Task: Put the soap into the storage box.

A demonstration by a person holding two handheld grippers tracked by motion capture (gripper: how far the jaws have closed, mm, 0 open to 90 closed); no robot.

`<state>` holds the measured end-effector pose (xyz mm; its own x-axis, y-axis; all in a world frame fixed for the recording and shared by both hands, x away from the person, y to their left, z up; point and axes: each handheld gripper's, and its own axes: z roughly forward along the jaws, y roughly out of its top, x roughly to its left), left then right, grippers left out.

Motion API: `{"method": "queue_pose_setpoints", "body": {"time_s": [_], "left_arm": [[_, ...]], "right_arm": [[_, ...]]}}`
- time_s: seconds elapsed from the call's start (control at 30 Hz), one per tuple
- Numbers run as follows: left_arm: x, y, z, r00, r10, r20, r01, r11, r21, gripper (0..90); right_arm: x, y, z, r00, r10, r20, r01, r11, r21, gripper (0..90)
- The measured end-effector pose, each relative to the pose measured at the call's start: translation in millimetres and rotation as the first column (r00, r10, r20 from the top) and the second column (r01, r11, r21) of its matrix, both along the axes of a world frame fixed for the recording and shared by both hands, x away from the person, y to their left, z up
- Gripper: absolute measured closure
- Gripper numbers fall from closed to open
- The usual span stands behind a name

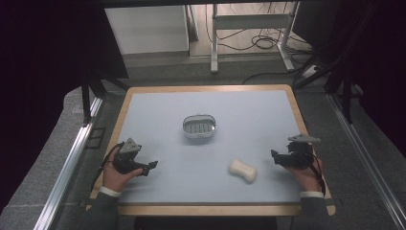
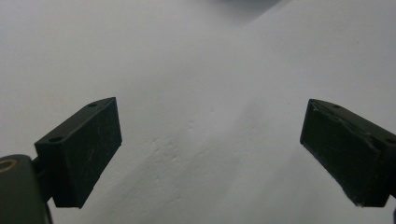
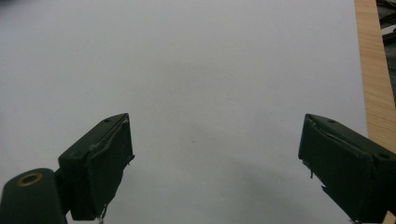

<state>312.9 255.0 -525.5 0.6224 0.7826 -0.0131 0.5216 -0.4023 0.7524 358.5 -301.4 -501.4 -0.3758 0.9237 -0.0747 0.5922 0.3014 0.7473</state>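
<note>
Soap bar (image 1: 243, 171) lies near right gripper (image 1: 276, 156), apart from it

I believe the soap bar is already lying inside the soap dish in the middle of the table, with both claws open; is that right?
Not quite. In the high view the soap bar lies on the table, apart from the soap dish and nearer the right claw. Both claws are open, including the left claw.

High view's dim for me: black at both sides, tabletop (image 1: 249, 120) evenly lit, soft short shadow under soap (image 1: 242, 171), slightly grainy. Both gripper views brighter, washed-out mat, faint soft shadows betw. jaws; far edges blurred, jaws near bottom a bit soft.
</note>
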Motion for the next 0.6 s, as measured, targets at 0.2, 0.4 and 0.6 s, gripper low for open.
{"method": "queue_pose_setpoints", "body": {"time_s": [0.2,0.4,0.6], "left_arm": [[-1.2,-4.4,0.0,1.0,-0.004,-0.009,0.005,0.9999,0.013,5.9],[-1.3,-1.5,4.7,1.0,-0.006,0.001,0.006,1.0,-0.003,5.8],[-1.9,-0.2,6.4,0.9999,-0.01,0.006,0.01,0.9999,-0.01,5.9]], "right_arm": [[-3.9,2.3,11.9,0.9989,0.046,-0.007,-0.046,0.999,0.016,9.7],[-6.2,11.4,20.2,0.9898,0.139,-0.034,-0.138,0.99,0.021,10.2],[-11.9,29.0,28.4,0.9791,0.194,-0.061,-0.195,0.981,-0.019,11.1]]}}
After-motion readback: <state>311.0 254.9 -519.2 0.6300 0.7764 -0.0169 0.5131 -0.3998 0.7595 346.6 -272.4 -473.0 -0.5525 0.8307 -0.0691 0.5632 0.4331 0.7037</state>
